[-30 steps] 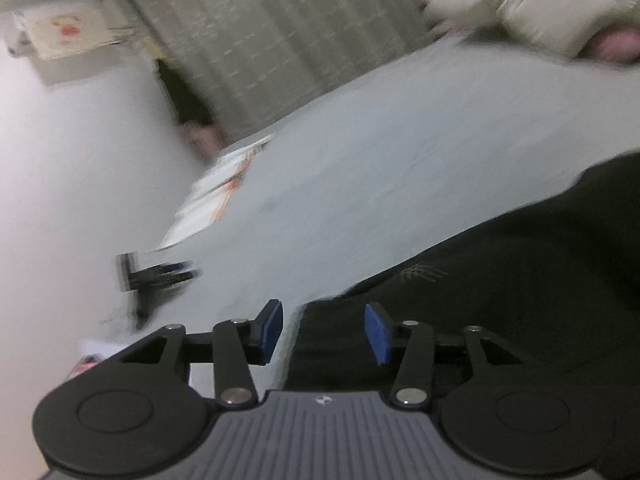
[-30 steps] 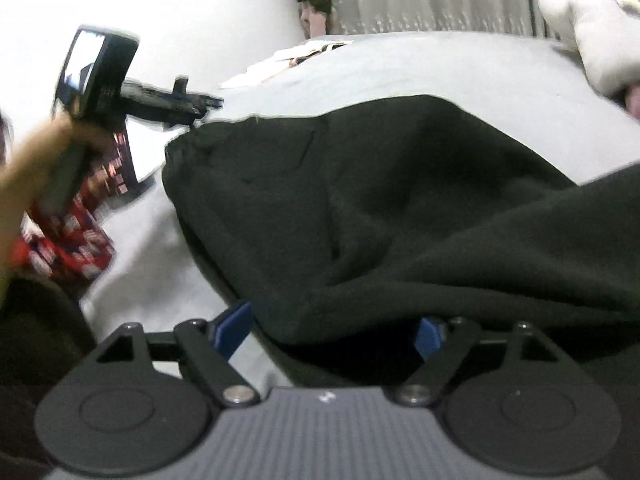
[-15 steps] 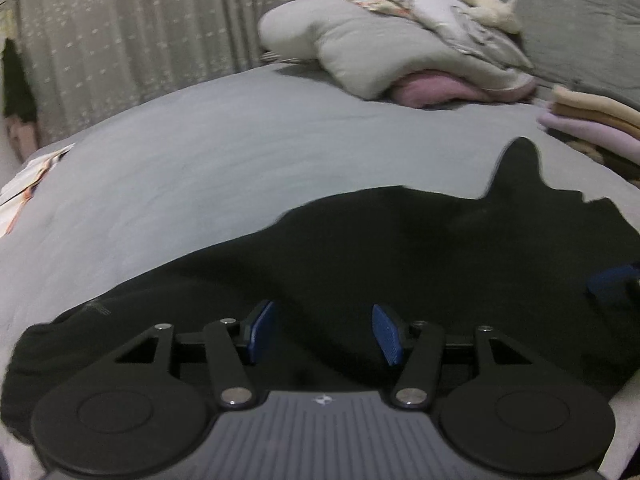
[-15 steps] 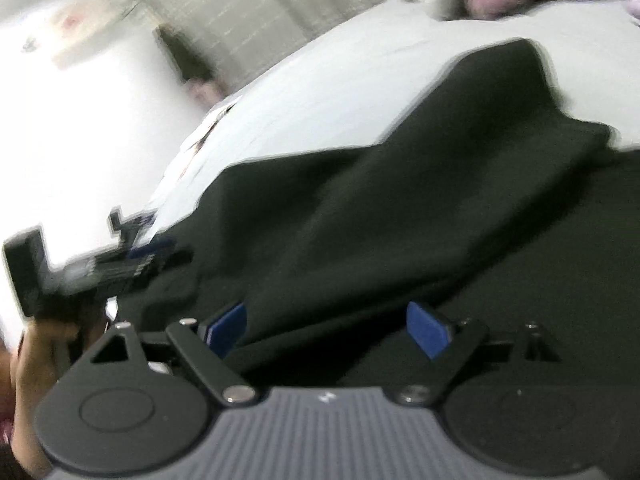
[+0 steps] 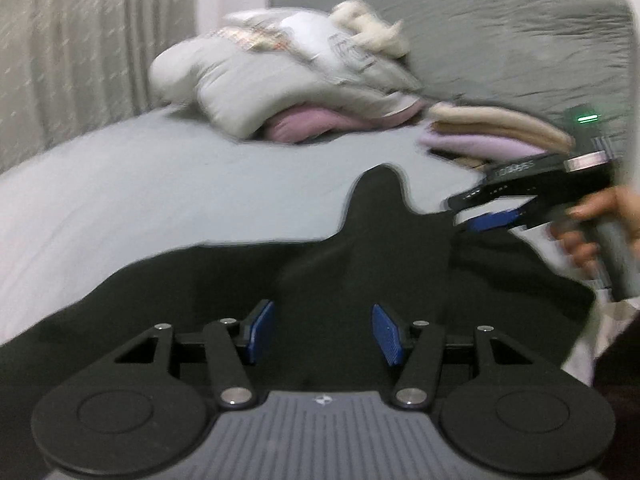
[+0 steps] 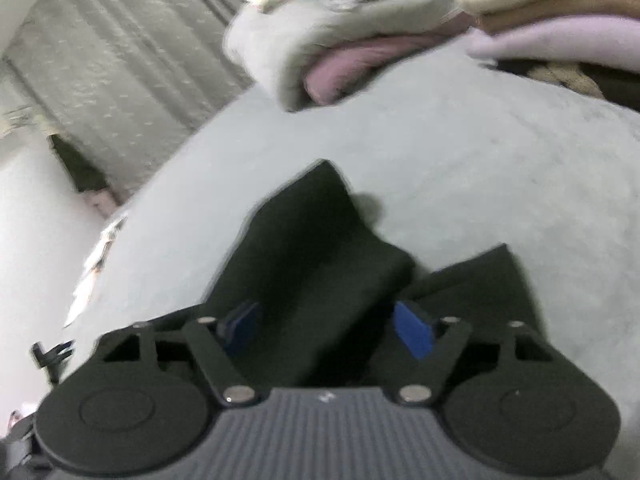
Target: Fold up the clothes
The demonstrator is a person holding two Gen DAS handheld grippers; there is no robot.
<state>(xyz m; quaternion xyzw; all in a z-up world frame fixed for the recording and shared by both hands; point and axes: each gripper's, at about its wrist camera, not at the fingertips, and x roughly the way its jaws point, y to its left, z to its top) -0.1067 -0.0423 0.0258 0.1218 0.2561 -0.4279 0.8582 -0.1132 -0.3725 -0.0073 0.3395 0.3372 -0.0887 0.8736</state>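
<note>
Across the near half of a grey bed (image 5: 168,184), in our left wrist view, a black garment (image 5: 248,276) lies spread out, with a pointed flap rising at its far edge. Our left gripper (image 5: 323,334) hovers just over the cloth, its blue-padded jaws spread apart with nothing between them. To the right, our right gripper (image 5: 490,218) reaches in over the garment's right edge, held by our right hand (image 5: 600,224); from this side we cannot tell whether it has cloth. Far behind sit a rumpled pile of bedding (image 5: 288,80) and a folded stack of clothes (image 5: 496,134).

From the right wrist view, blurred, the black garment (image 6: 316,248) lies on the grey bed (image 6: 460,160) in two folds directly ahead. The right gripper (image 6: 326,328) has its jaws spread wide, one dark fold running between them without being pinched. A curtain (image 6: 120,56) hangs far left, and the folded stack of clothes (image 6: 560,20) sits far right.
</note>
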